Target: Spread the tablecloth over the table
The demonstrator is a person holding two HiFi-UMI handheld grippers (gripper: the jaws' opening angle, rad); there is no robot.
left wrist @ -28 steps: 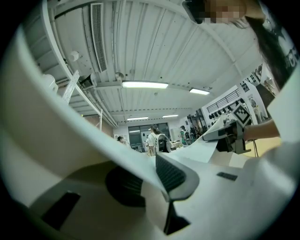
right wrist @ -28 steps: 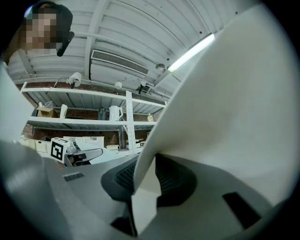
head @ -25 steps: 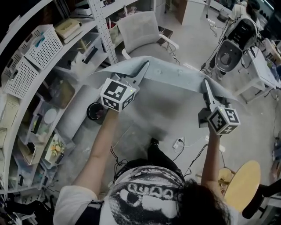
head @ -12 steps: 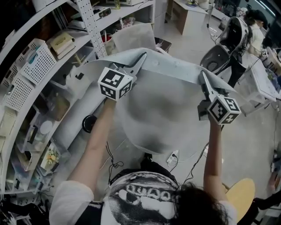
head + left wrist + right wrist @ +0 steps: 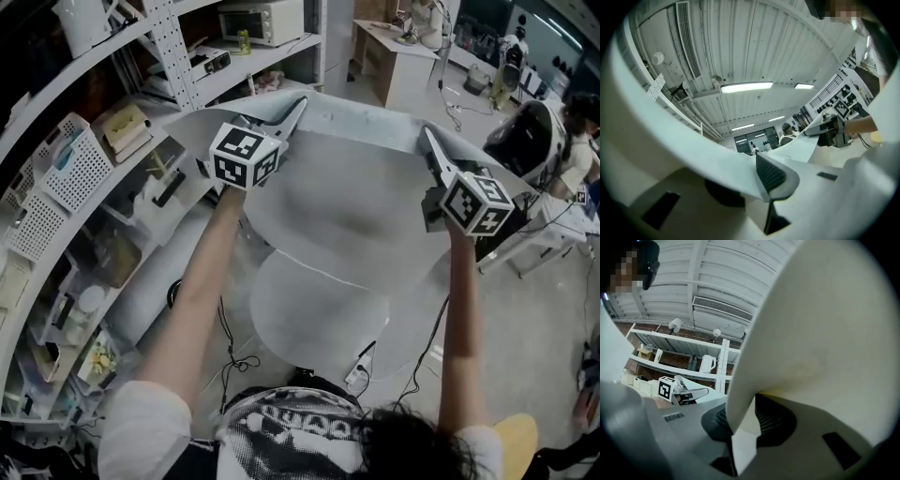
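A pale grey tablecloth [image 5: 347, 216] hangs spread between my two raised grippers and sags down toward my body. My left gripper [image 5: 302, 101] is shut on its top edge at the left; in the left gripper view the cloth [image 5: 693, 154] runs between the pads of the left gripper [image 5: 764, 187]. My right gripper [image 5: 424, 131] is shut on the top edge at the right, and its jaws have just been closing a little further on the cloth. In the right gripper view the fabric [image 5: 811, 333] rises from the right gripper [image 5: 745, 427]. Each gripper view shows the other gripper across the cloth.
Metal shelving [image 5: 75, 159] with baskets and boxes runs along the left, and a toaster oven [image 5: 261, 21] sits on an upper shelf. A desk [image 5: 394, 42] stands at the back, an office chair [image 5: 534, 122] at the right. Cables [image 5: 234, 361] lie on the floor.
Both grippers have risen and moved forward together with the cloth in them. The cloth now hangs higher and more open between them.
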